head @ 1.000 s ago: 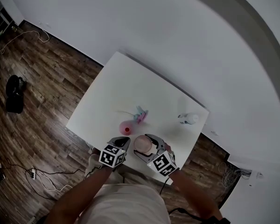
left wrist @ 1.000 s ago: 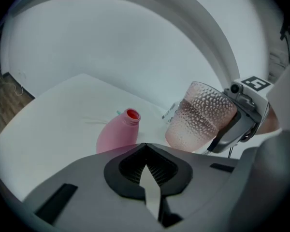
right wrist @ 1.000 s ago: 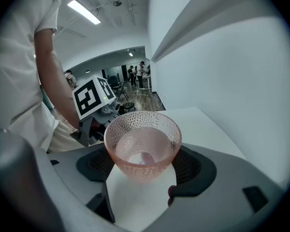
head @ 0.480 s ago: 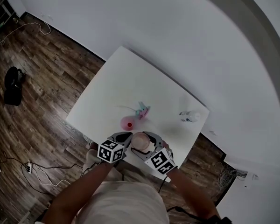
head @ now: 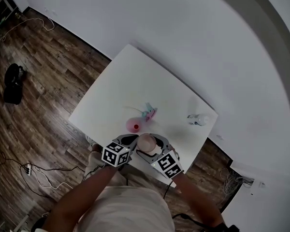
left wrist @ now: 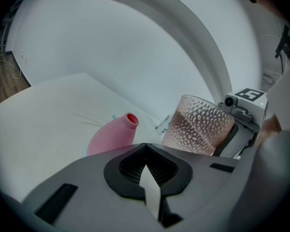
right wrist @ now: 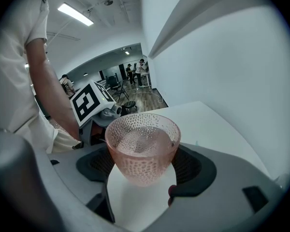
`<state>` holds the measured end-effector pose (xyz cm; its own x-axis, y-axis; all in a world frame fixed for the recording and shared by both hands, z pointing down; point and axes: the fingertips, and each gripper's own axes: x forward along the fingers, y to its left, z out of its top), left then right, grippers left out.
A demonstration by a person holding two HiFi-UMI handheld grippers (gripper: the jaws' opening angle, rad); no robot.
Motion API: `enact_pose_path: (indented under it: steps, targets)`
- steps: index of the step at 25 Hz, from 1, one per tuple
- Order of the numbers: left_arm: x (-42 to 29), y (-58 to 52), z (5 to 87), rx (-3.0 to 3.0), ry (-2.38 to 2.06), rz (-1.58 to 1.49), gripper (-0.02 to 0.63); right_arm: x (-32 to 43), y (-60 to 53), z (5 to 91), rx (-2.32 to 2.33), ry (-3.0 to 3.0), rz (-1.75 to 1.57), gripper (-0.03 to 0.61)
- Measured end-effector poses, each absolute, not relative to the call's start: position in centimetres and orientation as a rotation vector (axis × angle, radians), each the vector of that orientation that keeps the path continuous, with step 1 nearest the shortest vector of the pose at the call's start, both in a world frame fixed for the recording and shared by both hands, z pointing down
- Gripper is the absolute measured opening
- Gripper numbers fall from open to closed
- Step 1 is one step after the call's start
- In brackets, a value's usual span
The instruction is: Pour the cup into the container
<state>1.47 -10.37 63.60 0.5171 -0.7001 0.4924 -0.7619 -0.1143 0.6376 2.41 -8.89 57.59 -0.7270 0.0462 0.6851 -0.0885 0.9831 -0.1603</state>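
left tongs (head: 129, 139) have swung a bit closer to the cup (right wrist: 142, 151) since a sec ago. tips are just beside it now, shut tight w/ nothing in them. right tongs (head: 150, 146) are clamped on the dimpled pink cup, upright, by the near edge of the bench (head: 135, 81). pink bottle (left wrist: 114, 134), neck open, sits on the bench just beyond both.

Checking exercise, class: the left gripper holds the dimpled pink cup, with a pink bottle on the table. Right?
No. The right gripper holds the cup, as the right gripper view shows; the pink bottle is on the table.
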Motion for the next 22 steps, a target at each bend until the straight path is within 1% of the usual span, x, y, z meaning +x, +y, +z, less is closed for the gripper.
enact_pose_path:
  steps: [8,22]
  targets:
    - [0.9,-11.1,63.9,1.830,-1.212,0.053,0.011,2.2,-8.2,57.6,-0.016,-2.398,0.252,0.368]
    - [1.5,-11.2,64.0,1.824,-1.163,0.024,0.009,2.1,-9.2,58.0,0.048,-2.429,0.370,0.368]
